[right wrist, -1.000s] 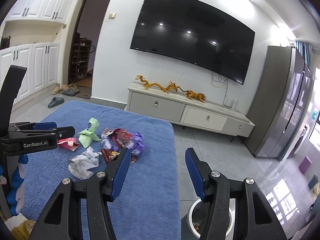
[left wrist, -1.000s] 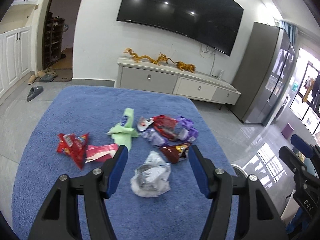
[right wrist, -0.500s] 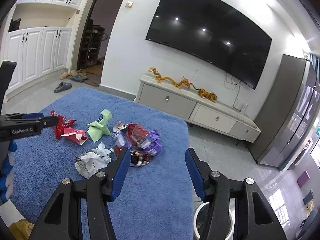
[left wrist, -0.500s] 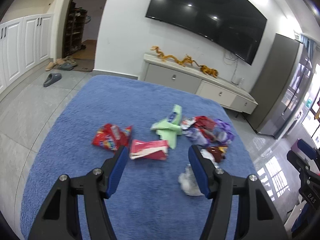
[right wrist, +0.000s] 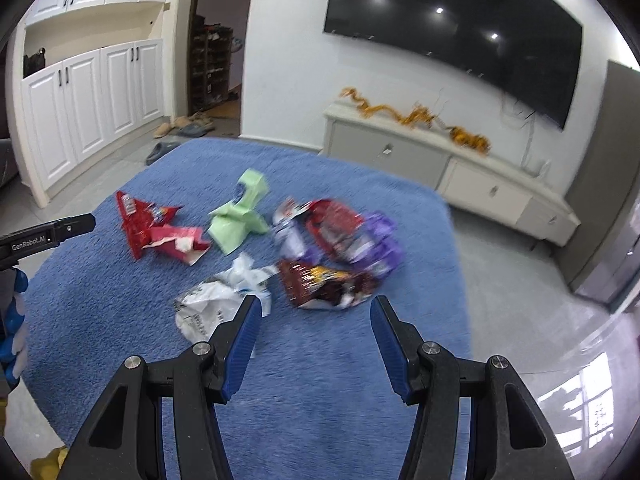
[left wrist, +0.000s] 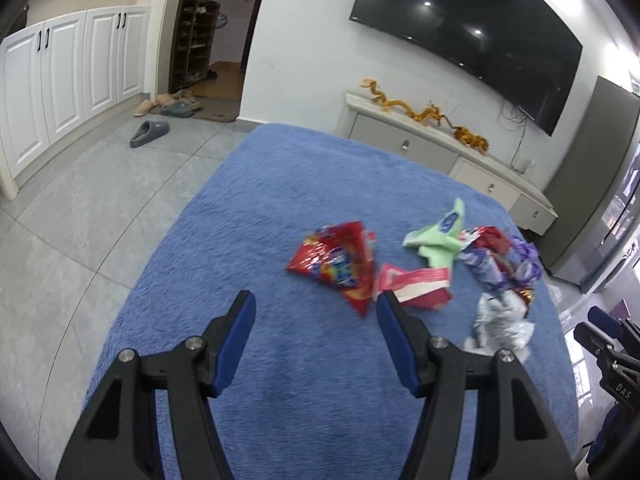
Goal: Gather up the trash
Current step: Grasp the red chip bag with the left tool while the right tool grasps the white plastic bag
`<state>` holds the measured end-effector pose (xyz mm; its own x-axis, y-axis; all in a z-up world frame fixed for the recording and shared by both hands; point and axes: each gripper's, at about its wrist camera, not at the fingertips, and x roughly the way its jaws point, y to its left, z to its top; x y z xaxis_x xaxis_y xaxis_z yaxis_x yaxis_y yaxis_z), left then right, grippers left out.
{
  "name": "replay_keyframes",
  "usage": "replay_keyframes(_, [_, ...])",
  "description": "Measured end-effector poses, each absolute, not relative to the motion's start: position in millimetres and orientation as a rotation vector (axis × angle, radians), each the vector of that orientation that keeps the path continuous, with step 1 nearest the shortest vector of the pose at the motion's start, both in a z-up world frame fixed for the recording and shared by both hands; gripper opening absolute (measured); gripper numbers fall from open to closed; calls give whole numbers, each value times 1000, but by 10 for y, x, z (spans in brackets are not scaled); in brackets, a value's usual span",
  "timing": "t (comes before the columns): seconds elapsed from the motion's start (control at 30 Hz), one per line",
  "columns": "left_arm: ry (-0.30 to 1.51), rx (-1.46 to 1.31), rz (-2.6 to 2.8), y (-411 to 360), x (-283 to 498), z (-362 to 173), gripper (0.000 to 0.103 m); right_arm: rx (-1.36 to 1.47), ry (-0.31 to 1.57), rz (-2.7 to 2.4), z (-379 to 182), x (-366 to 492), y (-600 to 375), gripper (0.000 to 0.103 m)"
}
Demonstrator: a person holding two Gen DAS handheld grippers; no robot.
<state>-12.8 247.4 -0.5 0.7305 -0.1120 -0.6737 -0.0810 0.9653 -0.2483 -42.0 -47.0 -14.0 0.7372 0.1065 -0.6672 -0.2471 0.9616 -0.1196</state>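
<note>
Wrappers lie on a blue cloth-covered table (left wrist: 280, 208). In the left wrist view my open, empty left gripper (left wrist: 314, 304) sits just short of a red snack bag (left wrist: 340, 260), with a pink packet (left wrist: 416, 284), a green wrapper (left wrist: 438, 236), purple wrappers (left wrist: 500, 264) and crumpled white paper (left wrist: 500, 320) to the right. In the right wrist view my open, empty right gripper (right wrist: 316, 308) hovers just short of a dark brown wrapper (right wrist: 324, 284), with the white paper (right wrist: 216, 300) by its left finger. The red bag (right wrist: 138, 216), green wrapper (right wrist: 240, 212) and purple wrappers (right wrist: 360, 236) lie beyond.
A TV console (left wrist: 440, 152) with gold dragon figures stands against the far wall under a large TV (left wrist: 472, 40). White cabinets (left wrist: 60, 76) and slippers (left wrist: 148, 132) are at the left on the tiled floor. The left gripper's tip (right wrist: 48, 232) shows at the right wrist view's left edge.
My left gripper has swung left, from over the white paper to facing the red bag. My right gripper has moved left and closer to the pile, now facing the brown wrapper.
</note>
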Motion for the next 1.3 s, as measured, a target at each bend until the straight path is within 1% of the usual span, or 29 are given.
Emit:
replay_keyframes(0.13, [760,-310,-70,2531,-95,-80,61,-129,773,299,-262,-313,-424,54])
replay_keyframes(0.23, [739,-304,-112,2450,-17,-13,61,-88,813,373,-364,-232,-340,61])
replay_keyframes(0.33, [745,-287,-129,2369,132,11,61,-56,850,429,-438,-154,-268,62])
replay_keyframes(0.63, [797,-261,-113,2213,592,-178,60,-61,923,496,-625,36,-56,73])
replay_keyframes(0.67, [805,-255,-106,2200,630,-210,58,-65,926,497,-642,55,-46,73])
replay_keyframes(0.73, [824,-250,-108,2185,679,-270,42,-75,933,498,-687,101,-19,73])
replay_keyframes(0.77, [830,-253,-112,2179,691,-290,39,-78,935,494,-706,117,-5,73])
replay_keyframes(0.8, [832,-250,-112,2173,691,-305,33,-83,939,488,-730,131,9,73])
replay_keyframes(0.83, [832,-242,-113,2167,686,-320,27,-88,942,484,-749,140,18,71])
replay_keyframes(0.87, [830,-240,-119,2160,676,-318,24,-94,942,480,-766,146,27,60])
replay_keyframes(0.9, [827,-241,-124,2156,665,-314,19,-101,941,482,-779,140,43,54])
replay_keyframes(0.93, [822,-237,-125,2148,649,-302,16,-106,940,491,-786,126,60,43])
replay_keyframes(0.97, [817,-232,-124,2136,633,-289,15,-108,936,499,-788,106,75,38])
replay_keyframes(1.0, [812,-229,-123,2131,610,-273,12,-124,925,505,-774,61,100,36])
replay_keyframes(1.03, [807,-228,-126,2129,584,-255,10,-139,915,506,-764,28,129,31])
replay_keyframes(1.07, [803,-228,-127,2128,558,-236,9,-155,903,514,-742,-24,150,29])
replay_keyframes(1.2, [777,-224,-122,2141,402,-119,8,-155,873,542,-660,-193,135,24])
replay_keyframes(1.27, [756,-218,-118,2153,314,-28,8,-140,856,555,-595,-261,91,16])
replay_keyframes(1.3, [747,-215,-116,2158,275,16,8,-130,847,559,-561,-301,60,15])
